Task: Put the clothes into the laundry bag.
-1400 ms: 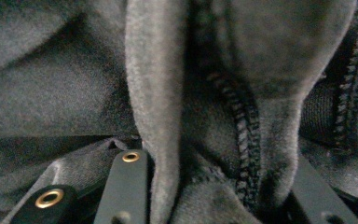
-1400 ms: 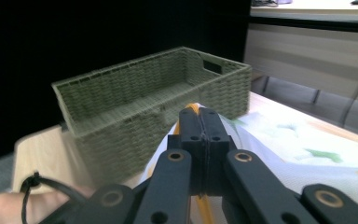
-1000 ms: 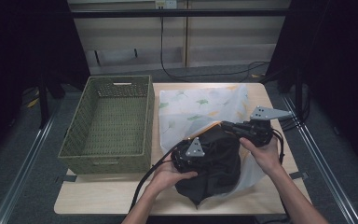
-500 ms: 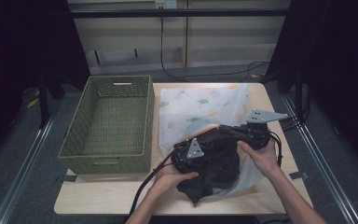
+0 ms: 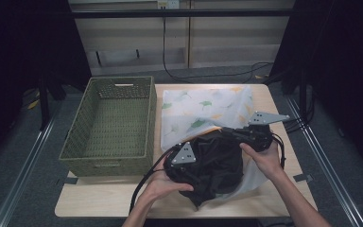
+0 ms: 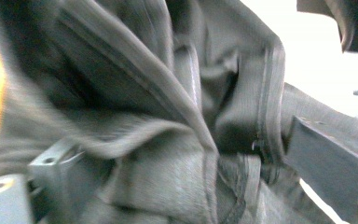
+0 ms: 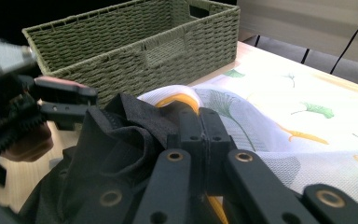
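Your left tongs (image 5: pixel 189 163) have just been opening, jaws apart around folds of the black garment (image 5: pixel 217 163), which lies at 6 o'clock on the surface (image 5: pixel 99 201). Your right tongs (image 7: pixel 200 128), at the garment's 2 o'clock, are clamped on the white leaf-print mesh bag (image 5: pixel 203 109).

A lab-style recording bay: dark curtains (image 5: pixel 23 42) flank a lone wooden table (image 5: pixel 99 201), floor rails (image 5: pixel 328 165) run alongside, cables (image 5: pixel 203 75) trail below a bare panel wall (image 5: pixel 227 40).
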A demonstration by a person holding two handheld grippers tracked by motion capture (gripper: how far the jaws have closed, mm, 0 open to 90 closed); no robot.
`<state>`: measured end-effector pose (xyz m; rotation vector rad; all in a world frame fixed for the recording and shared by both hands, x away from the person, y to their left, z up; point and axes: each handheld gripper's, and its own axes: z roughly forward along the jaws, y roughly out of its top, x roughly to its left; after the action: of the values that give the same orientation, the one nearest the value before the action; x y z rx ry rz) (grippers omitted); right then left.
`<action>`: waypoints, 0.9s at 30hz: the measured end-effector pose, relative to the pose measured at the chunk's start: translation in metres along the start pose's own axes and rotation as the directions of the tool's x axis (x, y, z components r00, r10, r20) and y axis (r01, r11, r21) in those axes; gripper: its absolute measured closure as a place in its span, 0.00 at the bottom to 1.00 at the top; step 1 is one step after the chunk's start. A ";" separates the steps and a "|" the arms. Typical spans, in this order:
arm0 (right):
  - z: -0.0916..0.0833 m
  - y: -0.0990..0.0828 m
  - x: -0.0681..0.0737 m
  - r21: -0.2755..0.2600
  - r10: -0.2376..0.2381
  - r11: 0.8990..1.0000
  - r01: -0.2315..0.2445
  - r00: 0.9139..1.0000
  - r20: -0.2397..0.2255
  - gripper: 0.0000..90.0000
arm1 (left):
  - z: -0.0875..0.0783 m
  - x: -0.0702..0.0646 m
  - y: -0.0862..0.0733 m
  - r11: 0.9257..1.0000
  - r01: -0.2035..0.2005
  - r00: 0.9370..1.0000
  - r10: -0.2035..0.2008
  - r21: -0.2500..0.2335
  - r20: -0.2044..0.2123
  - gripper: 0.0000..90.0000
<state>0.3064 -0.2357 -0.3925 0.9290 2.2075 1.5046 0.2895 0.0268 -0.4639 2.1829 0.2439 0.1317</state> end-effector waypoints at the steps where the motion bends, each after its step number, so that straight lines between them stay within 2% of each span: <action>1: 0.000 0.000 0.000 0.002 0.004 1.000 -0.004 1.000 0.003 0.99 | 0.007 -0.003 -0.002 0.999 -0.011 1.000 0.012 0.036 -0.019 0.05; 2: 0.000 0.000 0.000 0.005 0.003 1.000 -0.003 1.000 0.004 0.99 | 0.012 -0.005 -0.004 0.997 -0.042 0.997 0.046 0.071 -0.066 0.03; 3: 0.000 -0.001 -0.001 0.007 0.001 1.000 -0.001 1.000 0.004 0.99 | 0.017 -0.007 -0.006 0.996 -0.062 0.996 0.066 0.072 -0.065 0.03; 6: 0.001 -0.002 -0.002 0.010 0.006 1.000 -0.006 1.000 0.005 0.99 | 0.022 -0.005 -0.010 0.997 -0.051 0.997 0.055 0.065 -0.061 0.00; 8: 0.001 -0.003 -0.002 0.016 0.003 1.000 -0.003 1.000 0.002 0.99 | 0.024 -0.005 -0.013 0.995 -0.054 0.996 0.059 0.088 -0.066 0.00; 11: 0.002 -0.003 -0.001 0.019 0.002 1.000 -0.003 1.000 0.004 0.99 | 0.031 -0.011 -0.016 0.981 -0.110 0.986 0.128 0.157 -0.106 0.00; 12: 0.003 -0.003 -0.001 0.020 0.003 1.000 -0.003 1.000 0.003 0.99 | 0.034 -0.011 -0.017 0.980 -0.117 0.983 0.137 0.163 -0.121 0.00; 14: 0.003 -0.003 -0.001 0.023 0.003 1.000 -0.003 1.000 0.005 0.99 | 0.034 -0.009 -0.017 0.981 -0.100 0.984 0.122 0.166 -0.127 0.01; 15: 0.004 -0.003 0.000 0.027 0.001 1.000 -0.001 1.000 0.007 0.99 | 0.033 -0.009 -0.017 0.979 -0.103 0.982 0.128 0.175 -0.137 0.04; 16: 0.004 -0.004 0.000 0.028 -0.002 1.000 0.001 1.000 0.009 0.99 | 0.033 -0.009 -0.017 0.980 -0.106 0.979 0.133 0.170 -0.155 0.08; 17: 0.004 -0.004 0.000 0.028 0.001 1.000 -0.001 1.000 0.009 0.99 | 0.031 -0.007 -0.017 0.982 -0.098 0.981 0.123 0.162 -0.152 0.12; 18: 0.004 -0.004 -0.001 0.028 0.001 1.000 -0.001 1.000 0.006 0.99 | 0.029 -0.006 -0.017 0.982 -0.096 0.977 0.124 0.160 -0.172 0.18; 20: 0.005 -0.004 0.000 0.031 0.000 1.000 0.000 1.000 0.008 0.99 | 0.026 -0.001 -0.018 0.987 -0.075 0.979 0.100 0.144 -0.176 0.28; 22: 0.005 -0.004 0.000 0.029 0.002 1.000 -0.002 1.000 0.009 0.99 | 0.026 0.000 -0.017 0.986 -0.074 0.972 0.104 0.148 -0.210 0.39; 25: 0.006 -0.004 0.000 0.030 0.001 1.000 -0.002 1.000 0.009 0.99 | 0.027 0.002 -0.015 0.984 -0.075 0.966 0.112 0.162 -0.234 0.46; 26: 0.006 -0.004 0.001 0.030 0.000 1.000 0.000 1.000 0.008 0.99 | 0.026 0.001 -0.015 0.986 -0.060 0.962 0.099 0.156 -0.254 0.49; 27: 0.005 -0.004 0.001 0.030 0.000 1.000 0.000 1.000 0.008 0.99 | 0.026 0.003 -0.015 0.988 -0.051 0.965 0.085 0.143 -0.248 0.53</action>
<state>0.3074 -0.2324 -0.3978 0.9425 2.2304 1.4691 0.2955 0.0160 -0.4912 2.3091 0.3303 0.4475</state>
